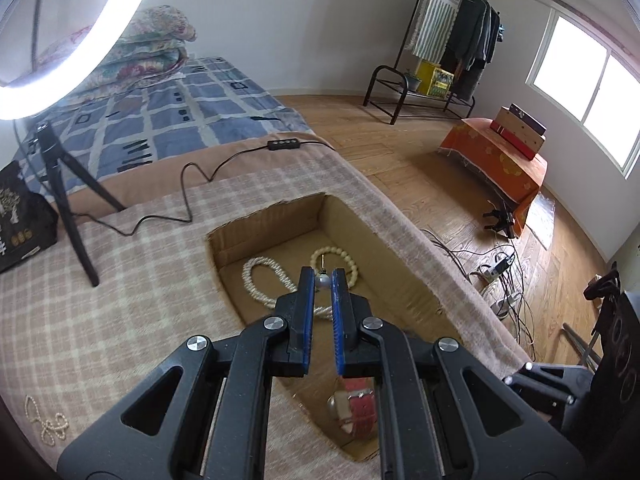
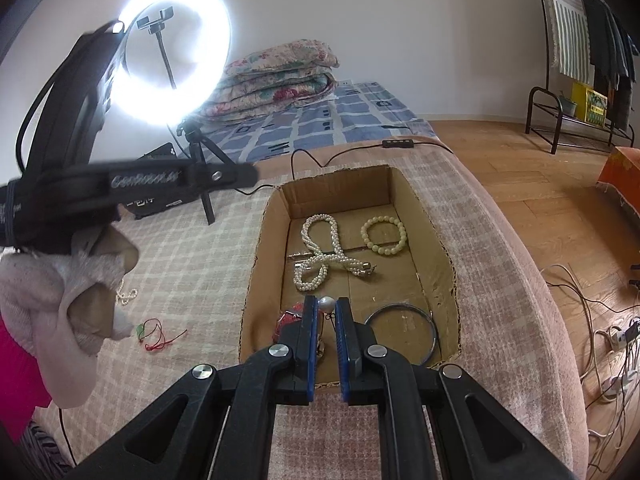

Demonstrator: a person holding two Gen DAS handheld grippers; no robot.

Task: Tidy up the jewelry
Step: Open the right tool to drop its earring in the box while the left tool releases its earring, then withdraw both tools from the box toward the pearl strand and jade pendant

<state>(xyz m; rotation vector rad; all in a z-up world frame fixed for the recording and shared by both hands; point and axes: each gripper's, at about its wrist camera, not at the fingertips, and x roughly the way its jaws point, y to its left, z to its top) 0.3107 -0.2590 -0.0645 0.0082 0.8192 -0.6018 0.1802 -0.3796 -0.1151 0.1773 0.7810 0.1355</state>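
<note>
An open cardboard box (image 1: pixel 276 216) (image 2: pixel 340 192) lies on the checked blanket. Inside are a pearl necklace (image 1: pixel 256 280) (image 2: pixel 320 248), a cream bead bracelet (image 1: pixel 354 266) (image 2: pixel 384 236), a metal bangle (image 2: pixel 432 328) and a red watch strap (image 1: pixel 360 412) (image 2: pixel 286 322). My left gripper (image 1: pixel 322 276) hangs over the box, shut on a pearl earring (image 1: pixel 323 282) whose pin sticks up. My right gripper (image 2: pixel 326 306) is at the box's near end, shut on a second pearl earring (image 2: pixel 326 303). In the right wrist view the left gripper's body (image 2: pixel 160 184) shows blurred, held by a hand in a pale sleeve.
A thin pearl chain (image 1: pixel 44 424) (image 2: pixel 126 296) and a red cord (image 2: pixel 156 334) lie on the blanket left of the box. A ring light (image 2: pixel 176 64) on a tripod (image 1: pixel 68 200), its cable (image 1: pixel 188 200) and a black bag (image 1: pixel 20 220) stand behind. The blanket's edge drops to the floor on the right.
</note>
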